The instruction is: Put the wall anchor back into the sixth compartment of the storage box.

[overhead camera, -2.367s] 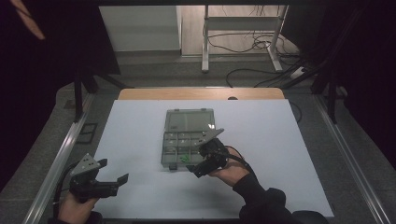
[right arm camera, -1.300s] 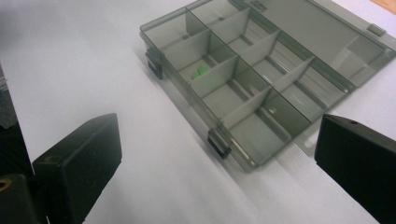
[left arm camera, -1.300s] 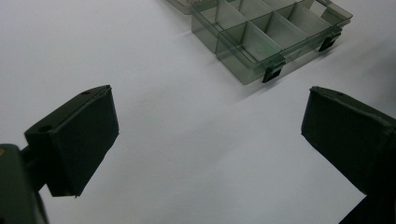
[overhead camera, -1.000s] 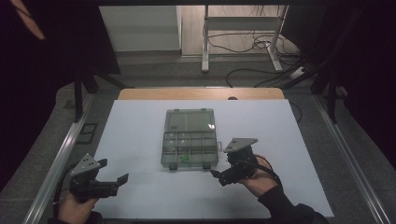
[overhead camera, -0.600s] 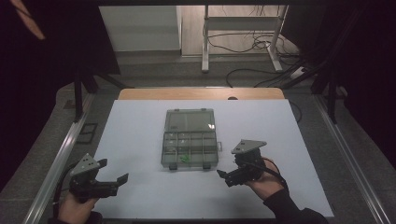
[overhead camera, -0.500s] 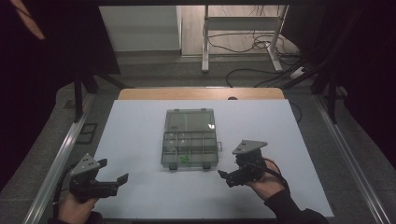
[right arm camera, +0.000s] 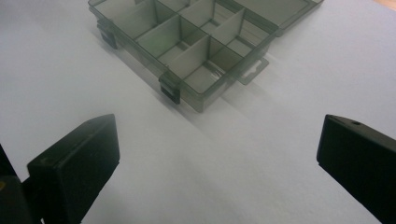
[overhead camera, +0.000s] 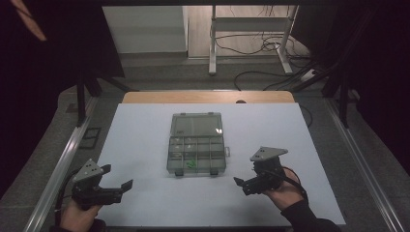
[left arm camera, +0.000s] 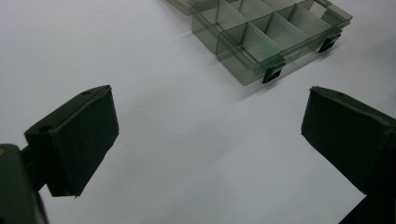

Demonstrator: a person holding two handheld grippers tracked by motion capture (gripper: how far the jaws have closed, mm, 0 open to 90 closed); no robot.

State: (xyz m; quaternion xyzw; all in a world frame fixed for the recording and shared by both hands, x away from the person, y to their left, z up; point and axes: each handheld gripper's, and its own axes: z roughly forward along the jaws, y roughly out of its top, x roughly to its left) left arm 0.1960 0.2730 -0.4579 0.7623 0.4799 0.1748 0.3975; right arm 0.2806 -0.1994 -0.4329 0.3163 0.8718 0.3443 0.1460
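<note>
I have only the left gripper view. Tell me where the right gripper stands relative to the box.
Observer: In the high view the right gripper is off the compartment box, near the box's front right corner, apart from it.
Operator: Report its jaws.
Observer: The right gripper view shows them wide apart, nothing between them but bare white table.
Operator: Say whether the lid is off.
Observer: The lid lies folded back flat behind the compartments, still joined to the box.
Operator: Name anything inside.
Observer: The high view shows something small and green in a front compartment; what it is I cannot tell.
</note>
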